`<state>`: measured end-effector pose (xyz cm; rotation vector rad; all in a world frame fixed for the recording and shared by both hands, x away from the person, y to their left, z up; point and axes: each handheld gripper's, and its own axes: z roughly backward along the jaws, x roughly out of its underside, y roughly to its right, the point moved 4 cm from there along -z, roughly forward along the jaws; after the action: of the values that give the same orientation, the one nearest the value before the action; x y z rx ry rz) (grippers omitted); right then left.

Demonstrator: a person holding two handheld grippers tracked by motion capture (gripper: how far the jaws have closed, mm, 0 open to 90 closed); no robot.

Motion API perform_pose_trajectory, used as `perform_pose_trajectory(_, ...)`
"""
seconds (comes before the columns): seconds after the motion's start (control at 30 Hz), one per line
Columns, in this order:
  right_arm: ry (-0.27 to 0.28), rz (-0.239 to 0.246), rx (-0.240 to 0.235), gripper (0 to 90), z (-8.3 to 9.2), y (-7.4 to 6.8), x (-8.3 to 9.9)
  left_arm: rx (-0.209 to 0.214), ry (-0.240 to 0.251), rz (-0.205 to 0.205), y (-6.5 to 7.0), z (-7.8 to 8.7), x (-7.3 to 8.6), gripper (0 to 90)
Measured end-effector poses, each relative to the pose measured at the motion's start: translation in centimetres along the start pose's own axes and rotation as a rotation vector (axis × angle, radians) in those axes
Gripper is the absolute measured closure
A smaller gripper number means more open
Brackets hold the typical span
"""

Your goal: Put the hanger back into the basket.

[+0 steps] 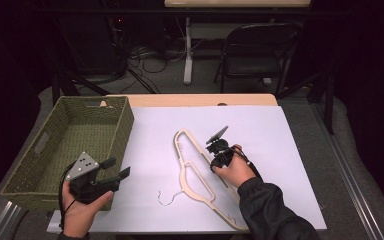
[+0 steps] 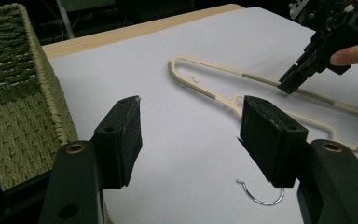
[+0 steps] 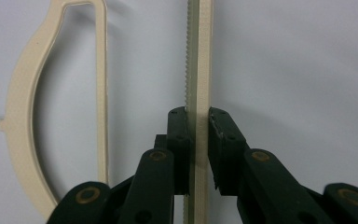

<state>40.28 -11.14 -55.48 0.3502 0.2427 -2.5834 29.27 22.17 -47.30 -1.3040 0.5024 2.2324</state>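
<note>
basket (image 1: 111, 131): woven green, table's left | white sheet (image 1: 275, 150): covers table | chair (image 1: 257, 55): beyond

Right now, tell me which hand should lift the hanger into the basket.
The right. Its tongs are already clamped on the cream hanger. The left tongs hang open beside the green woven basket, holding nothing.

matt cream plastic hanger (image 1: 196, 172), rough woven basket (image 1: 72, 145), smooth white paper (image 1: 260, 135)
</note>
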Motion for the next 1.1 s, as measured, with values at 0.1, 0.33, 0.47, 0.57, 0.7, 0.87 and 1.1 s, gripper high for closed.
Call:
perform_pose_trajectory(0.1, 0.02, 0.01, -0.032, 79.7, 1.2, 0.1, 0.1, 0.013, -0.001, -0.008, 0.5, -0.3, 0.0, 38.4)
perform_pose_trajectory(0.33, 0.104, -0.006, -0.091, 79.7, 2.7, 0.2, 0.1, 0.099, -0.009, -0.038, 3.2, -1.7, 0.1, 39.2)
perform_pose_trajectory(0.47, 0.124, -0.023, -0.097, 79.7, 3.1, 0.1, 0.0, 0.144, -0.018, -0.059, 4.9, -2.4, 0.1, 39.4)
perform_pose_trajectory(0.57, 0.159, -0.024, -0.098, 79.7, 3.7, 0.0, -0.2, 0.189, -0.031, -0.072, 6.6, -3.1, 0.3, 39.5)
perform_pose_trajectory(0.7, 0.178, -0.027, -0.111, 79.7, 4.4, 0.0, -0.5, 0.264, -0.054, -0.092, 9.3, -4.4, 0.8, 39.4)
perform_pose_trajectory(0.87, 0.22, -0.031, -0.105, 79.7, 4.9, -0.1, -0.8, 0.288, -0.083, -0.116, 10.9, -5.6, 1.5, 40.5)
perform_pose_trajectory(1.1, 0.241, -0.031, -0.106, 79.7, 5.7, -0.3, -1.1, 0.326, -0.105, -0.091, 12.8, -7.3, 2.5, 42.7)
